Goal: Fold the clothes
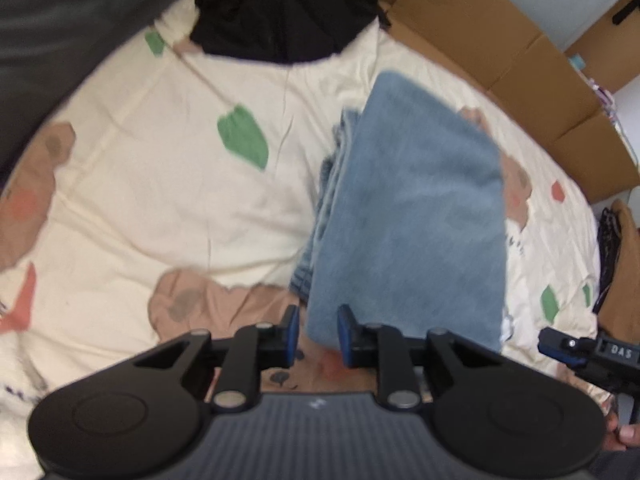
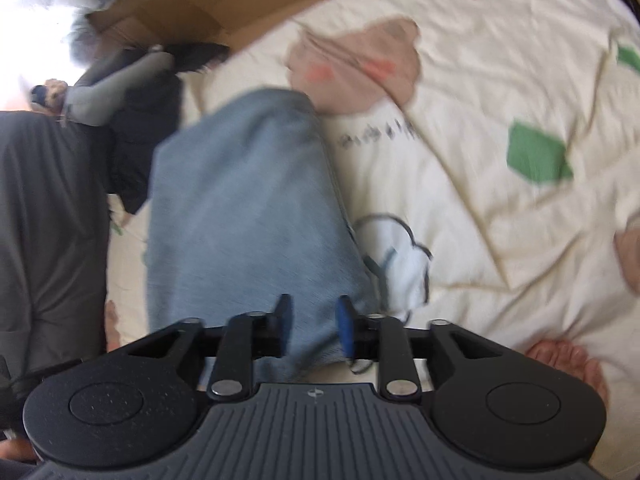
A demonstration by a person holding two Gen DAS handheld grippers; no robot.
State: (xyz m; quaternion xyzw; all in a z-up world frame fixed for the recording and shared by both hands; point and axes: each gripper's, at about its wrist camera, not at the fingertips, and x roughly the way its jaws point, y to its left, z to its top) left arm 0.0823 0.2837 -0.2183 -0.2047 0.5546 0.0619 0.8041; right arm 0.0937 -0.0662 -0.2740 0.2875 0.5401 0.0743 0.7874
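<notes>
A folded pair of blue jeans [image 1: 412, 216] lies lengthwise over a cream bedspread [image 1: 160, 184] printed with bears and green leaves. My left gripper [image 1: 318, 334] is shut on the near left corner of the denim, which sits between its blue pads. In the right wrist view the same jeans [image 2: 240, 208] run away from me, and my right gripper [image 2: 314, 330] is shut on their near edge. The right gripper's body [image 1: 580, 350] also shows at the left wrist view's right edge. Both views are motion-blurred.
A heap of black clothes [image 1: 280, 12] sits at the far end of the bed. Cardboard boxes [image 1: 500, 40] line the far right side. A person's grey sleeve [image 2: 116, 88] and dark clothing [image 2: 144, 136] lie beyond the jeans. A bare foot [image 2: 568, 364] rests on the bedspread.
</notes>
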